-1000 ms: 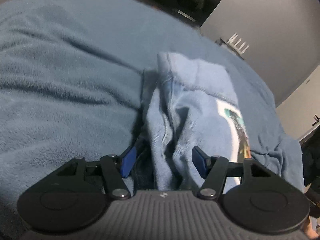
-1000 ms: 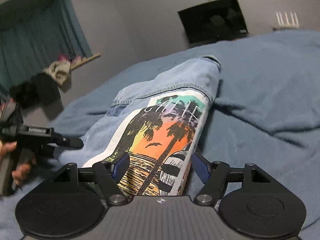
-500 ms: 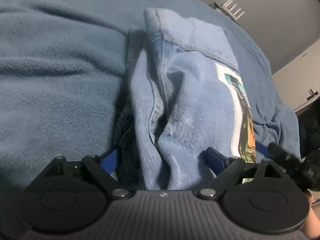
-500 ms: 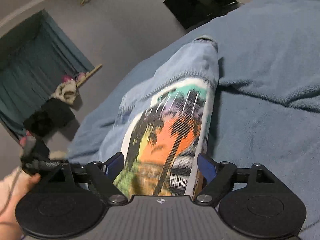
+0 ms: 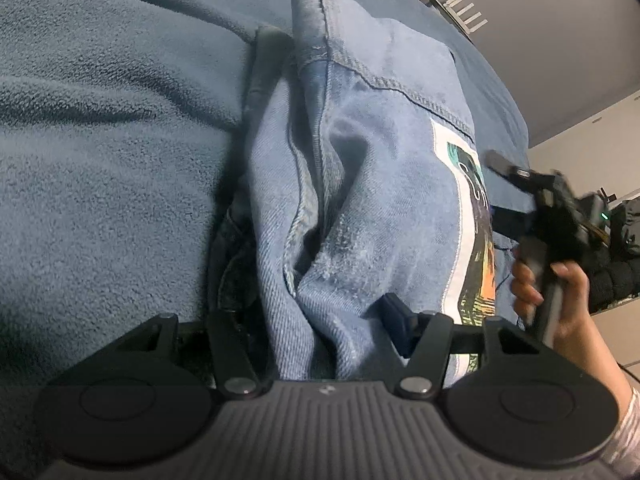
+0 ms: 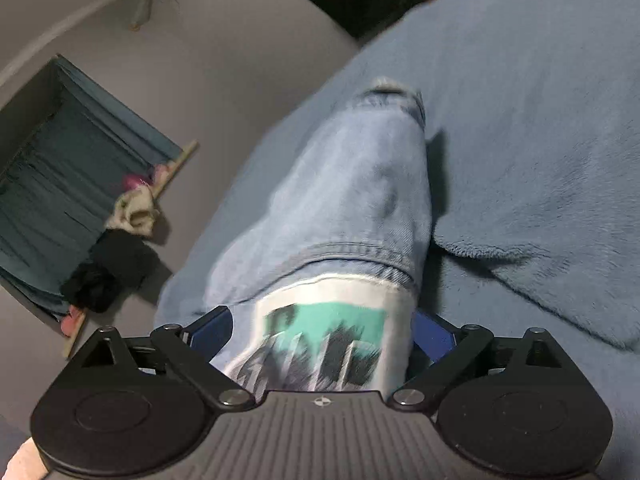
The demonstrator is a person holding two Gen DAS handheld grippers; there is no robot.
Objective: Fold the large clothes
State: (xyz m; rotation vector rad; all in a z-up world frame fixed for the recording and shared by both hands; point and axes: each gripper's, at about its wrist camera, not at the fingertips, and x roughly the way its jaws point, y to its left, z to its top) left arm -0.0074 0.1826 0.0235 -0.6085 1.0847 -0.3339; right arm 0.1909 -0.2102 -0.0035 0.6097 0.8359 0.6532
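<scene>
While one denim garment [image 5: 360, 184] lies bunched, left jaws have been closing on it, right widening astride it

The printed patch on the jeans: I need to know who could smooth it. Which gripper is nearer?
Right. The right gripper has the printed patch between its open fingers; the left gripper straddles plain denim folds beside the patch.
</scene>
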